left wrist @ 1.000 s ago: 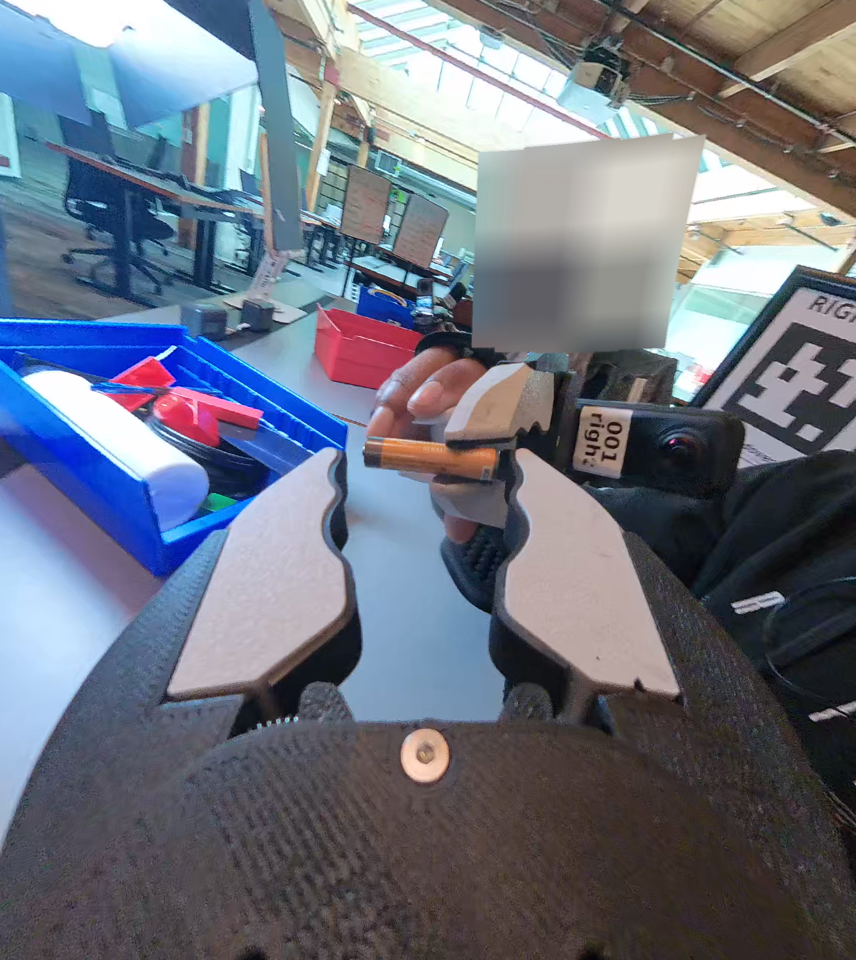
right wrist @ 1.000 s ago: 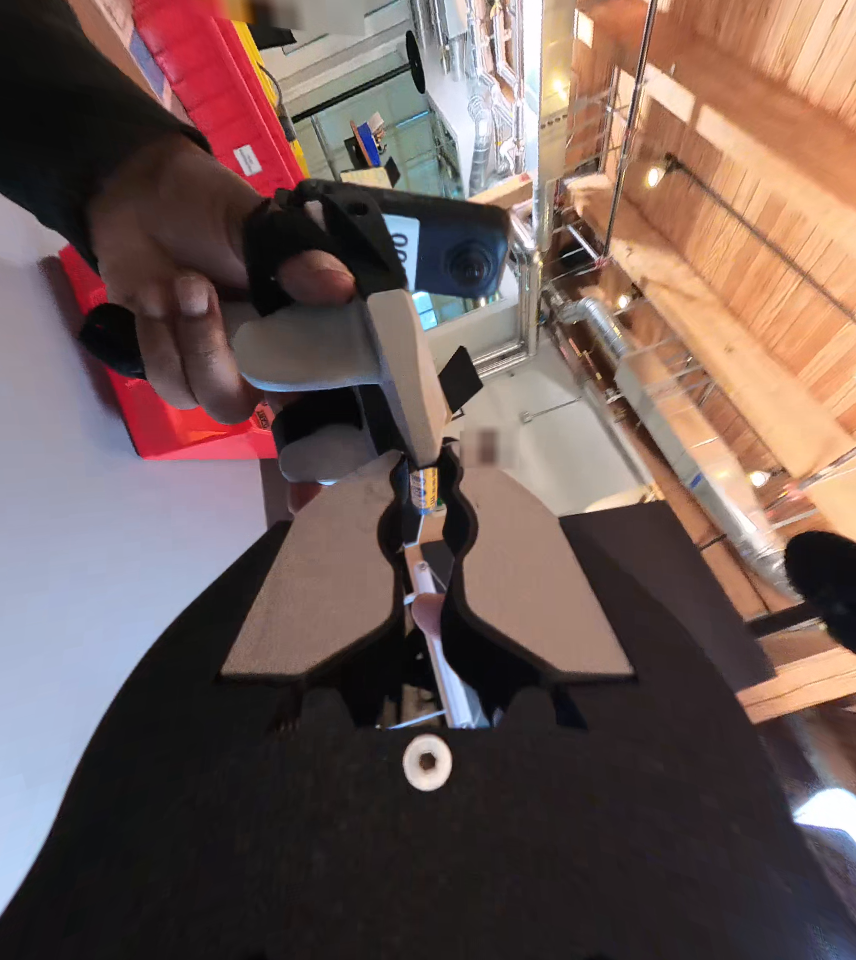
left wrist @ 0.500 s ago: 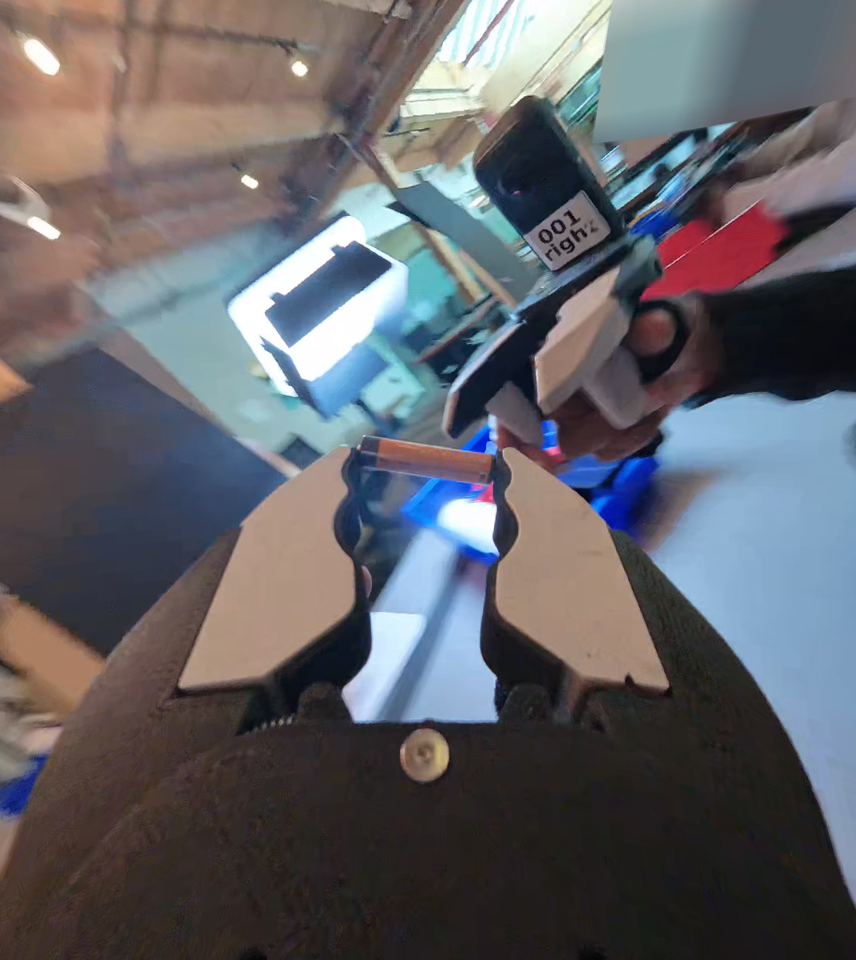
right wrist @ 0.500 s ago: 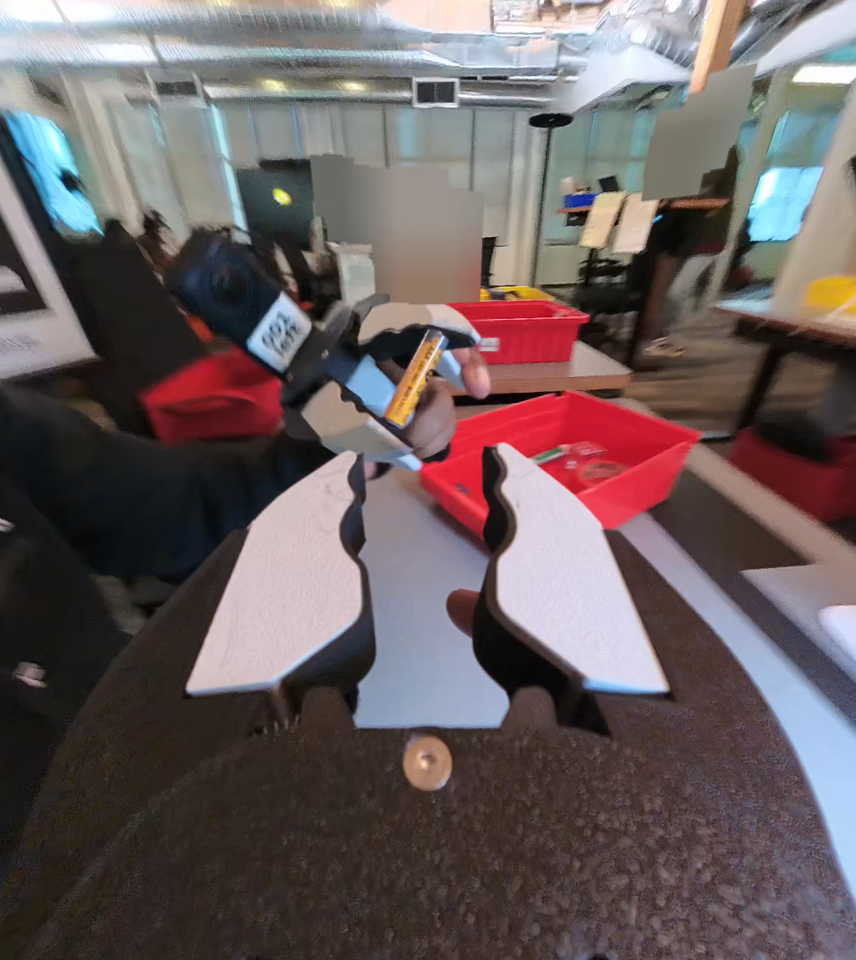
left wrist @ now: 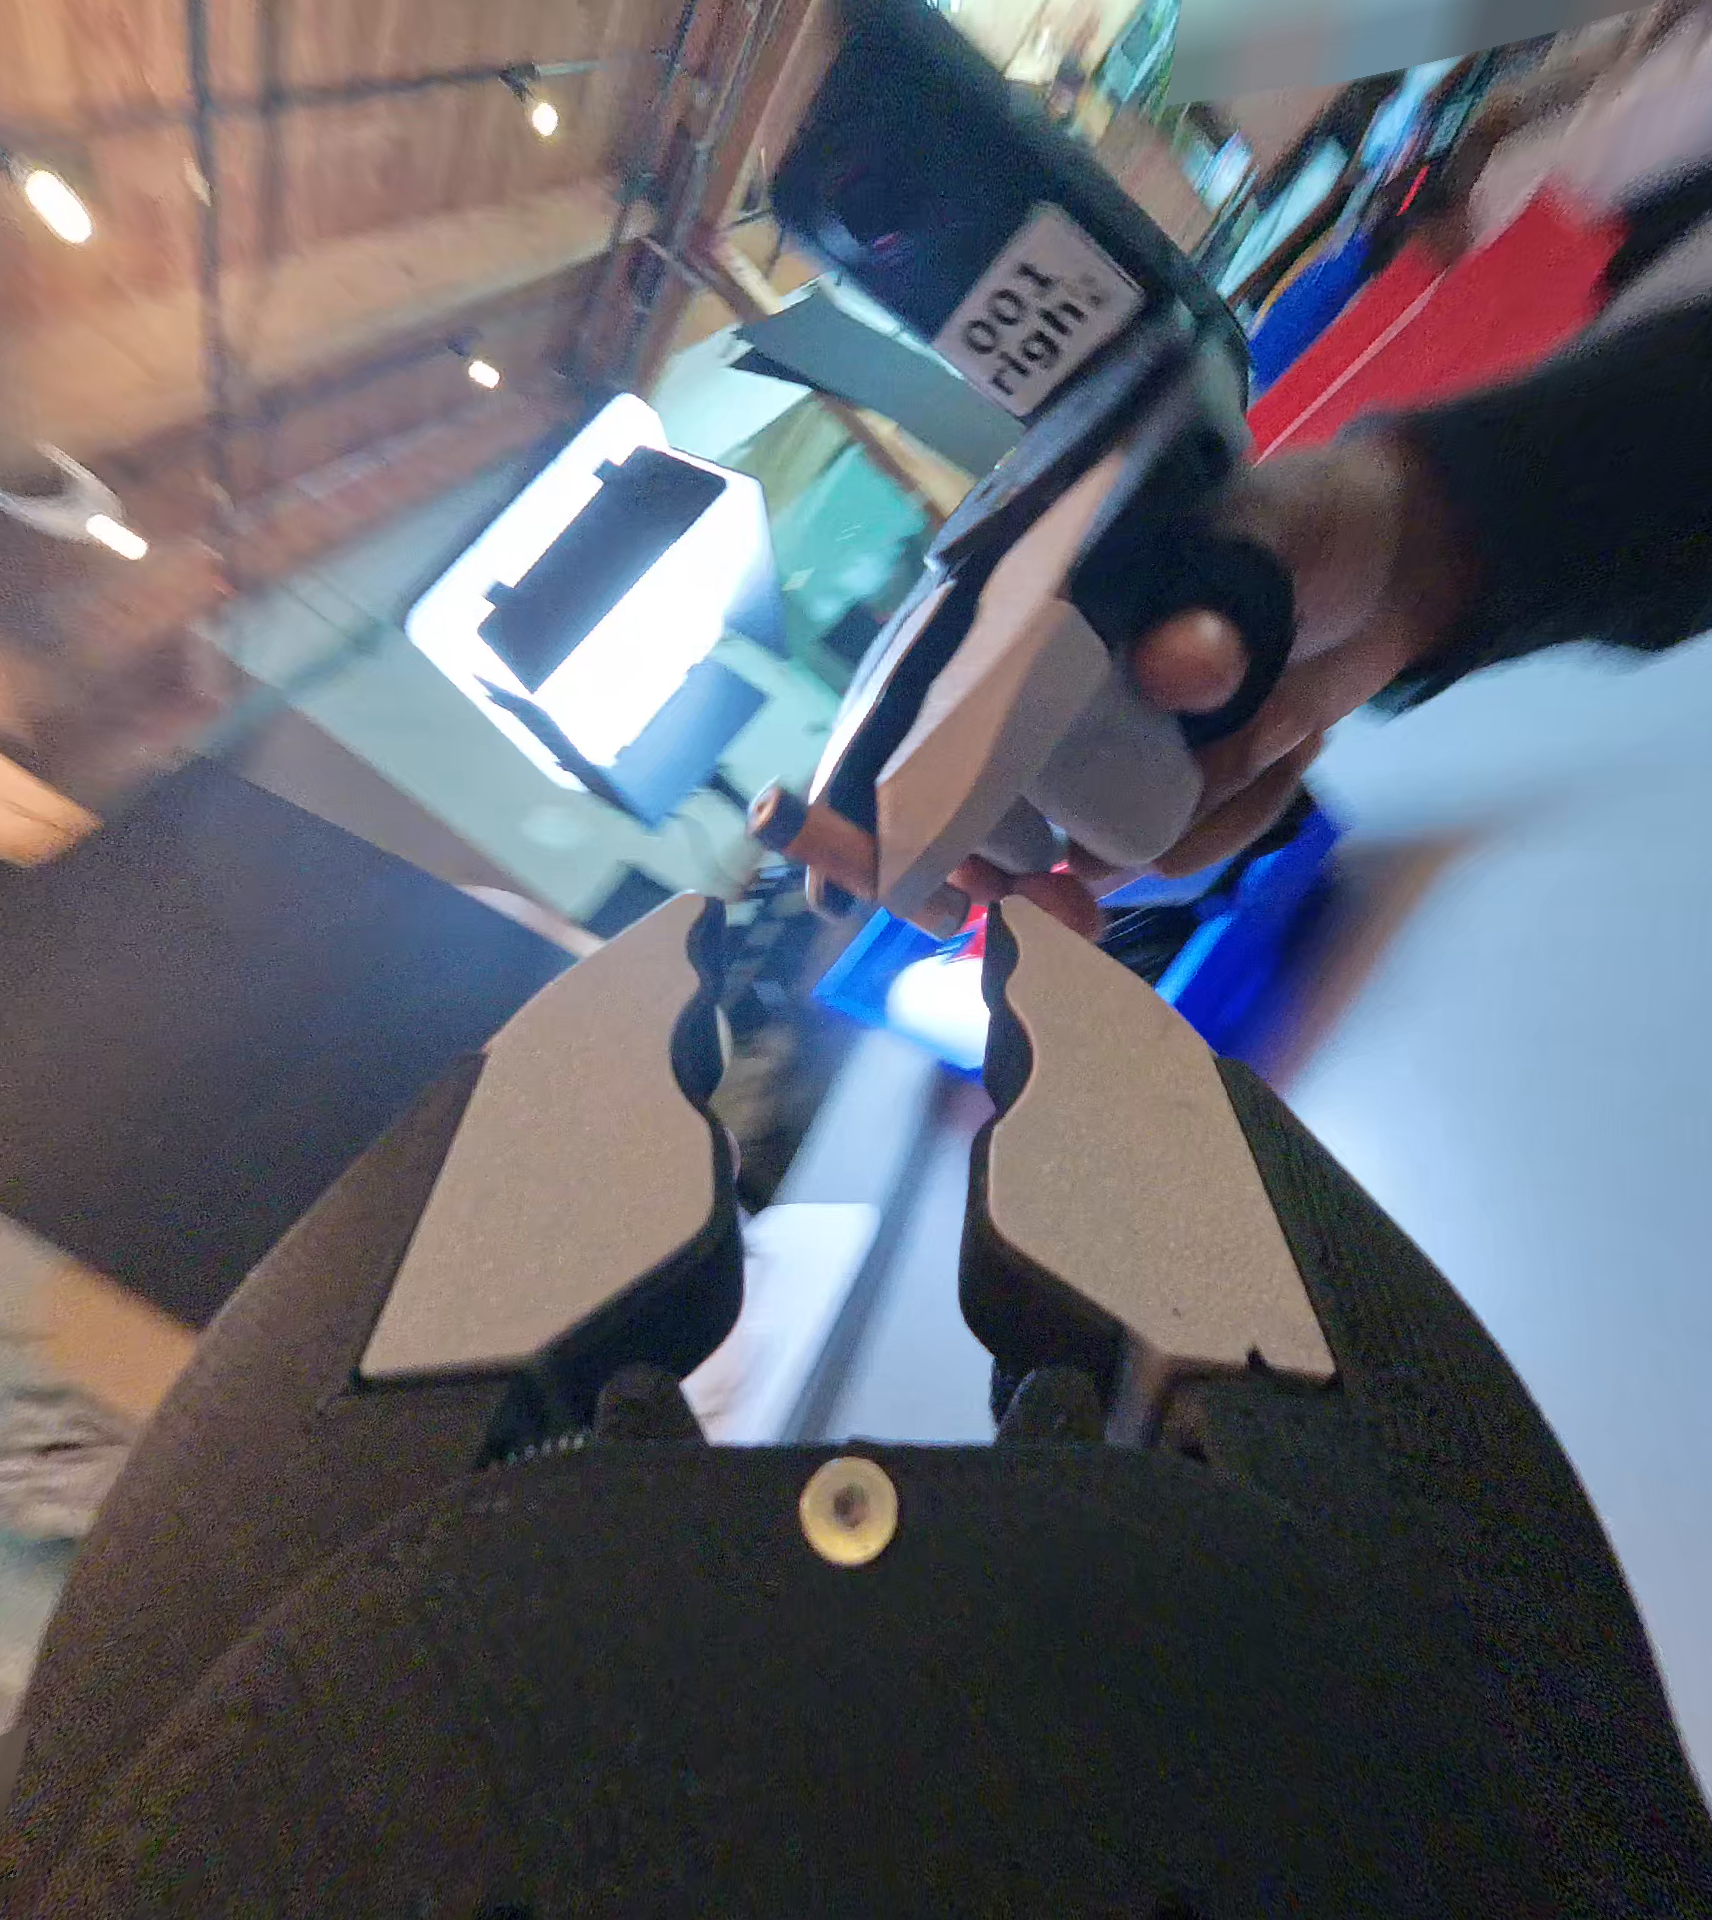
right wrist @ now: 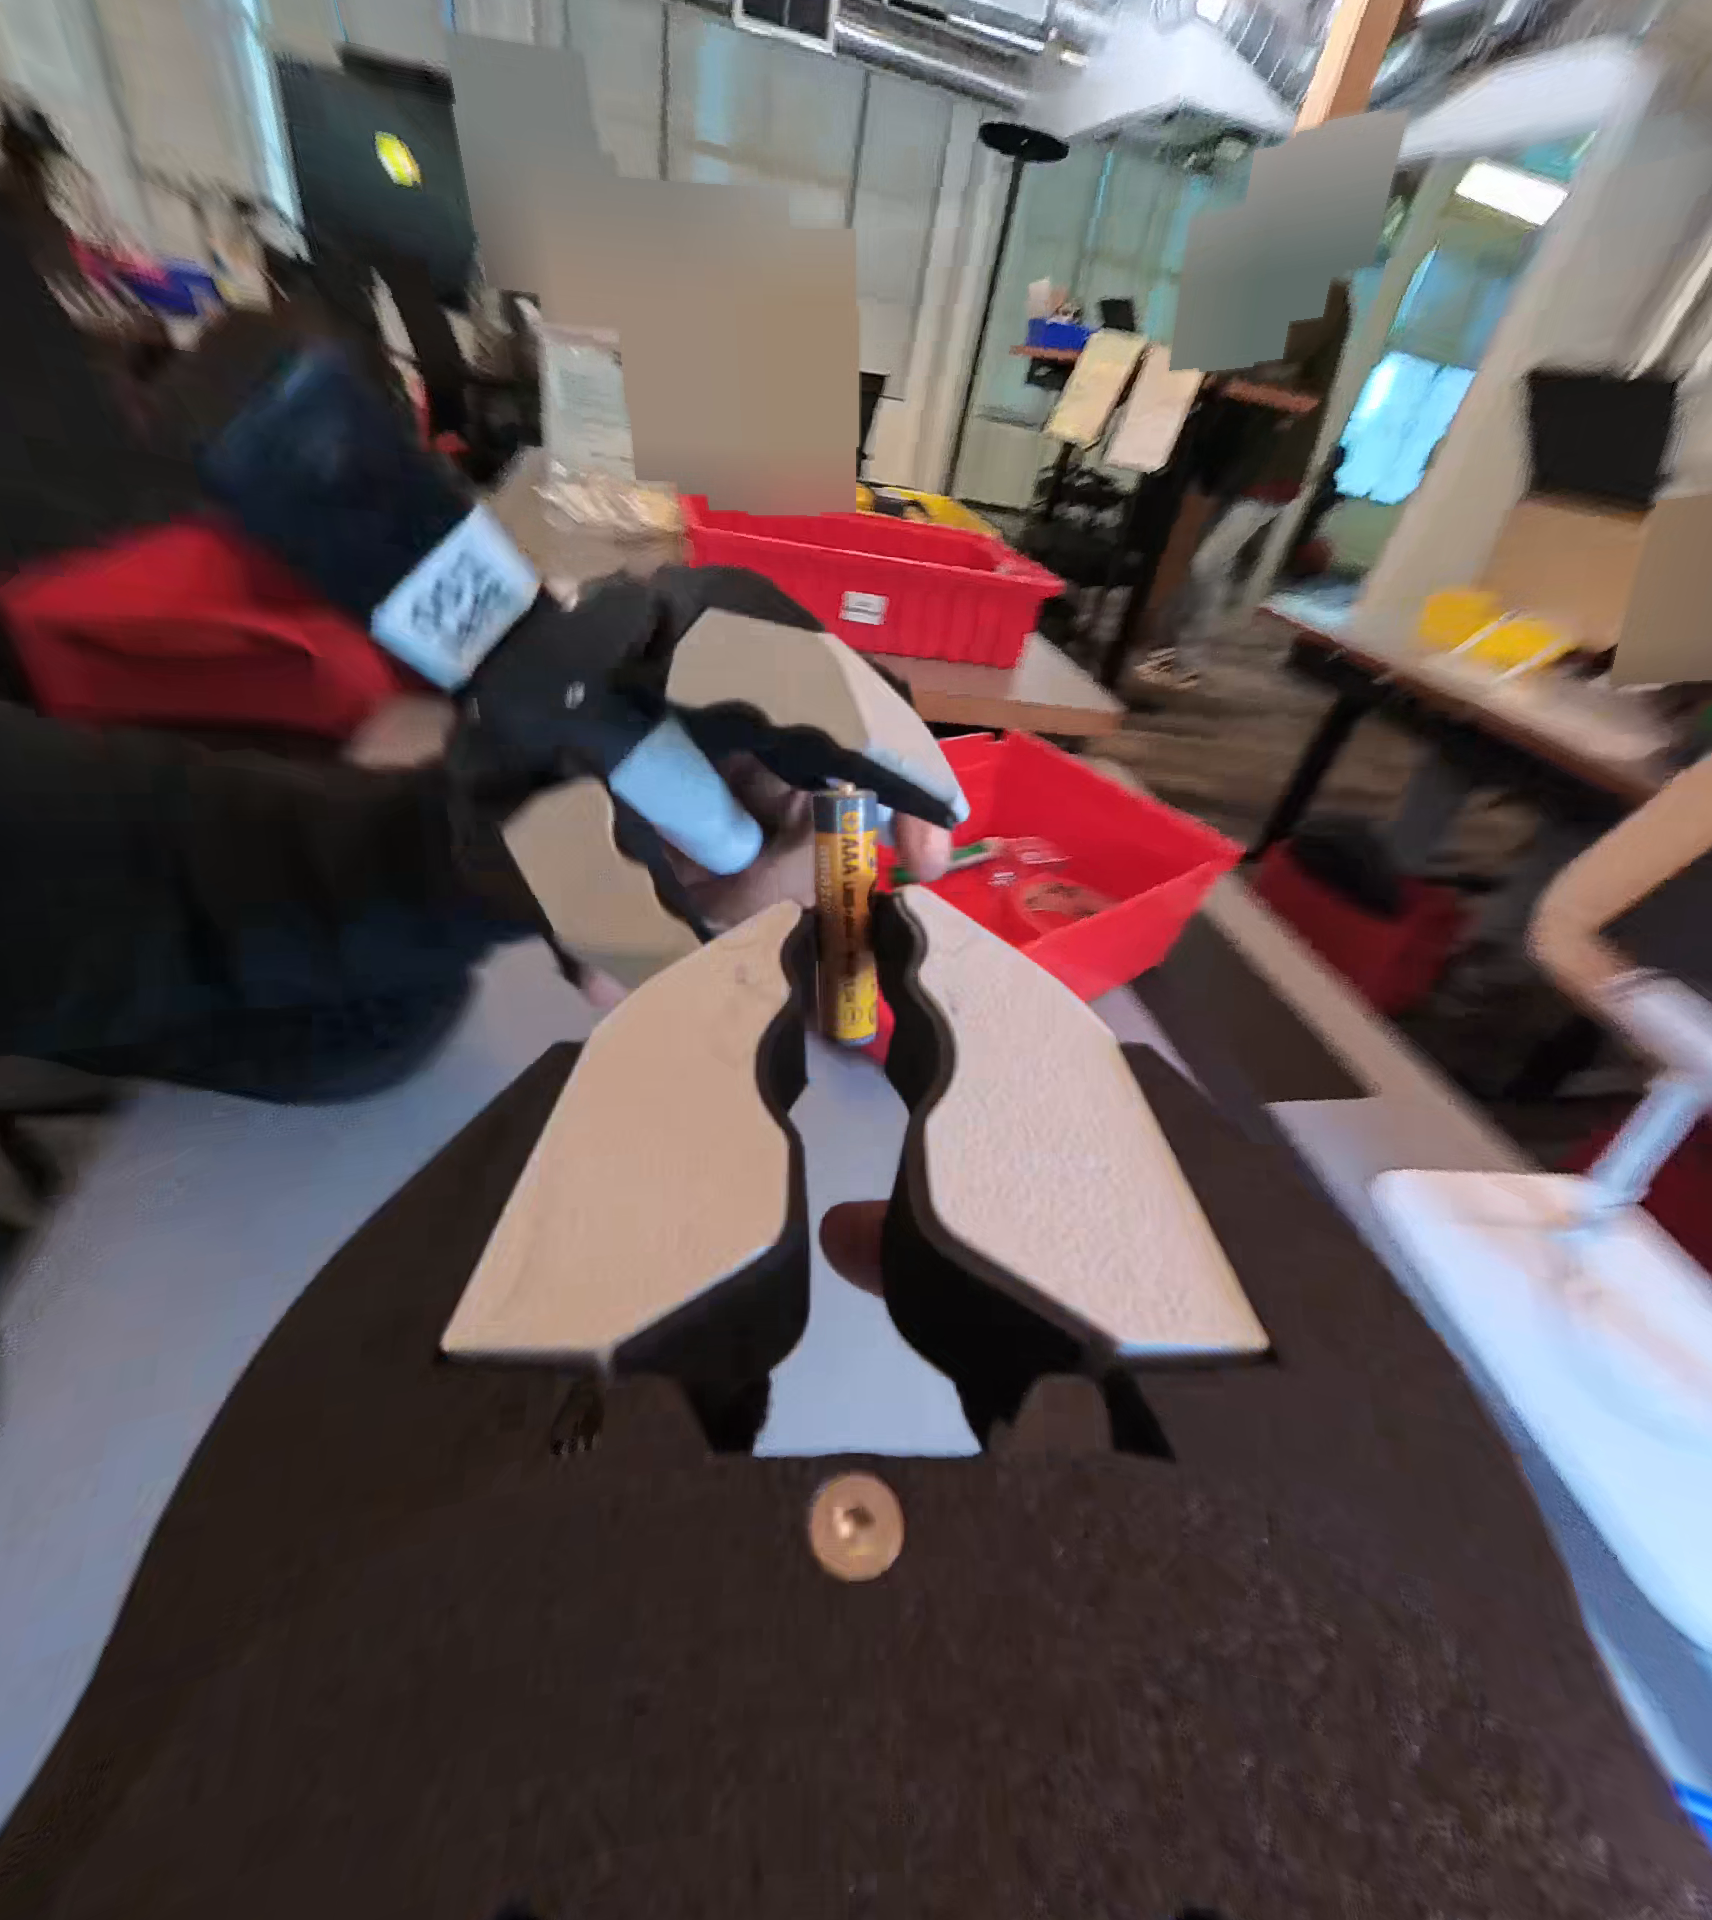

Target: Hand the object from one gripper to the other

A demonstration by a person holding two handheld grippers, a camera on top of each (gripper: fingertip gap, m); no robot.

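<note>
The battery [right wrist: 844, 925] is clamped upright between the tips of the right hand-held gripper [right wrist: 844, 935], whose jaws are closed down to the width of the cell, with only their foremost notches bearing on it. The left hand-held gripper [left wrist: 844, 920] is spread wide and holds nothing; in its own view the battery [left wrist: 810, 831] is seen just beyond its tips, in the other gripper. A slip is judged to be the main risk: the cell is smooth and round and is held only at the jaw tips, so a quick swing or a knock from the open gripper close by could rotate it or squeeze it out. If dropped, it would probably roll across the bench [right wrist: 208, 1195] or fall toward the red bin [right wrist: 1122, 862].
</note>
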